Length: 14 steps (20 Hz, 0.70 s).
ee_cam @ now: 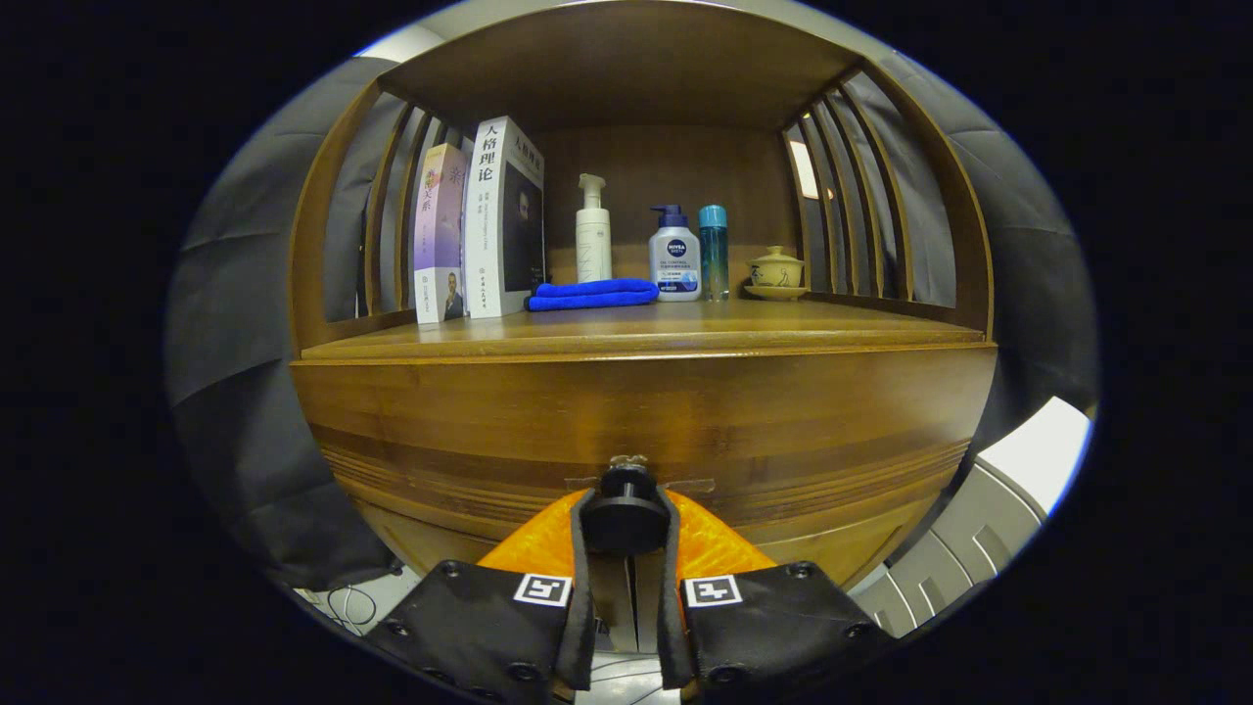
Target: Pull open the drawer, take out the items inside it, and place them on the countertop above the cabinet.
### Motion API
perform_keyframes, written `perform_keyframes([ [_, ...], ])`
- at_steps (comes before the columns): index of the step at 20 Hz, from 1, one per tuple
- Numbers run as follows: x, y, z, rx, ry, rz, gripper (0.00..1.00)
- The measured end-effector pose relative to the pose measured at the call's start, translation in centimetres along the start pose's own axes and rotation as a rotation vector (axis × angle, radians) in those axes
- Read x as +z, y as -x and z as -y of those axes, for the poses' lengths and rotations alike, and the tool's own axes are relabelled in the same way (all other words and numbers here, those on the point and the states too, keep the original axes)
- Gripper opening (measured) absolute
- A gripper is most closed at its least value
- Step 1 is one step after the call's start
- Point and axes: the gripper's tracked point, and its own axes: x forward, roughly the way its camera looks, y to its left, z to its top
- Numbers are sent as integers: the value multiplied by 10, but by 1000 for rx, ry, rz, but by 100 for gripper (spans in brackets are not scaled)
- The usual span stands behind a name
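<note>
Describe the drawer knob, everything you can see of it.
The drawer knob is a small, dark, round knob, matte like plastic or painted metal, with a wider disc head toward the camera and a narrower neck with a metallic fastener behind. It juts out from the middle of the wooden drawer front, below the countertop. The drawer looks closed. The gripper is closed on it, a finger pressing each side of the head. Nothing else touches it.

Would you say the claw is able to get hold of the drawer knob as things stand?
Probably yes: the claw already has the round knob of the drawer between its fingers, which appear to press on both sides of it. Nothing stands in the way.
</note>
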Motion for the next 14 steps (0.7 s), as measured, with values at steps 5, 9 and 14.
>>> perform_keyframes([
  [5, -5, 9, 0, 8, -21, -41, 28],
  [9, -11, 28, -1, 27, -7, -41, 28],
  [14, -18, 54, -1, 39, -3, -48, 28],
])
